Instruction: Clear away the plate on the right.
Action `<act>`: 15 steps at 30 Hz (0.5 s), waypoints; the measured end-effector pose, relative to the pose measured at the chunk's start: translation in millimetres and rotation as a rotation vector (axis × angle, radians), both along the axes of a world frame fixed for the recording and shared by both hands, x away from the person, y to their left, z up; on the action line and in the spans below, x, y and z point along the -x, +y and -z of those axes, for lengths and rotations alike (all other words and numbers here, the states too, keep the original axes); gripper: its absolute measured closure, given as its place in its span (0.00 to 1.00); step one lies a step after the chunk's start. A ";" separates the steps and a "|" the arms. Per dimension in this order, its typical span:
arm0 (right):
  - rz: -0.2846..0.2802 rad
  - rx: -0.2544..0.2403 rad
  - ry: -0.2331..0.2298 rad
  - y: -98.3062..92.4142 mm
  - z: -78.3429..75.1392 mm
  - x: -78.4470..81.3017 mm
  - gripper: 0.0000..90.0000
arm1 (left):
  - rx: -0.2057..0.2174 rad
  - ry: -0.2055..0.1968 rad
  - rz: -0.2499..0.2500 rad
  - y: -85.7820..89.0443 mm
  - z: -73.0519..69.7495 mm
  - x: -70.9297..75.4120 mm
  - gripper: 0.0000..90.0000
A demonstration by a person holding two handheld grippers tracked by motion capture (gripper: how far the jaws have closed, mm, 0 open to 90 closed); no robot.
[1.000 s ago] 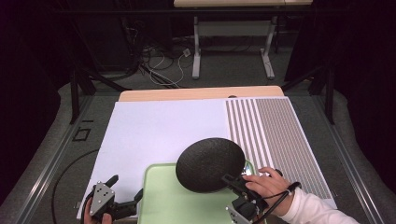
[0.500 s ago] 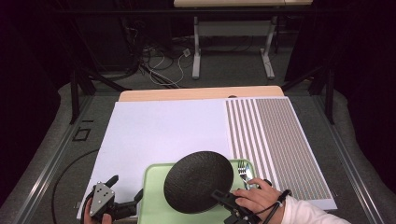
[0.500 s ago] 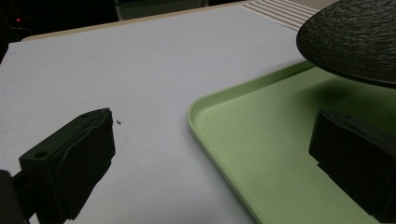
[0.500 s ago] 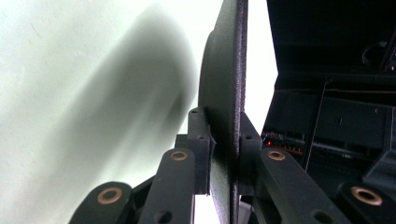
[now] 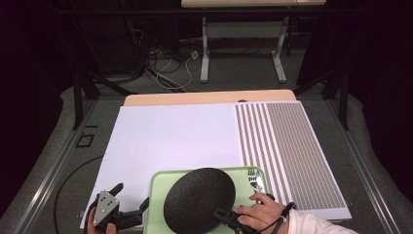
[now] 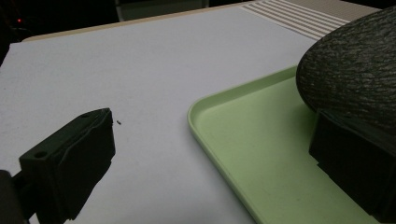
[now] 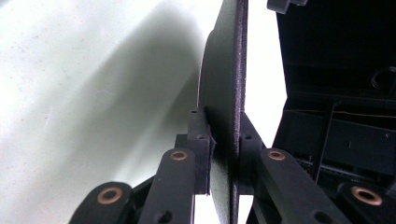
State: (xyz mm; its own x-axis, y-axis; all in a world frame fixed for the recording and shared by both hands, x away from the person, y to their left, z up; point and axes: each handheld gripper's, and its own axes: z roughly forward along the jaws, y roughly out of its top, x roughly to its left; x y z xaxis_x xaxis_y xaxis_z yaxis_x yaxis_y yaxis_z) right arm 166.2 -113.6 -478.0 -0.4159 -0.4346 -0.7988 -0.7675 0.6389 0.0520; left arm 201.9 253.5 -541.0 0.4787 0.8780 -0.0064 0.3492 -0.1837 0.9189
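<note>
Wooden surface (image 5: 209, 97), seen from above, almost wholly covered by a white sheet (image 5: 170, 136) on the left and centre and a striped mat (image 5: 287, 146) on the right, edges touching. Bare wood showing only as a strip along the far edge. At the near edge, a pale green tray (image 5: 157, 195) lying across the sheet, its right end just beside the mat's stripes.

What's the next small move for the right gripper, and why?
Probably lower the black plate flat onto the green tray. The right gripper has its jaws clamped on the plate's rim, and the plate hangs above the tray beside the fork.
</note>
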 end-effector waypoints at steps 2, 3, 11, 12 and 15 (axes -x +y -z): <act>0.008 0.005 0.014 0.3 1.9 0.6 0.90 | -0.007 -0.002 0.001 0.2 0.0 -0.4 0.01; 0.007 0.005 0.015 0.3 3.2 0.7 0.90 | -0.006 -0.001 0.002 -0.1 0.0 -0.3 0.01; 0.005 0.051 0.043 0.4 16.0 -0.4 0.90 | -0.007 -0.001 0.001 -0.2 0.1 0.1 0.01; 0.006 0.049 0.050 -0.1 17.6 -0.7 0.90 | -0.007 -0.001 0.001 -0.2 0.1 0.1 0.01; 0.002 0.053 0.071 -1.8 21.8 -1.5 0.90 | 0.000 0.001 -0.001 -0.5 0.4 0.3 0.01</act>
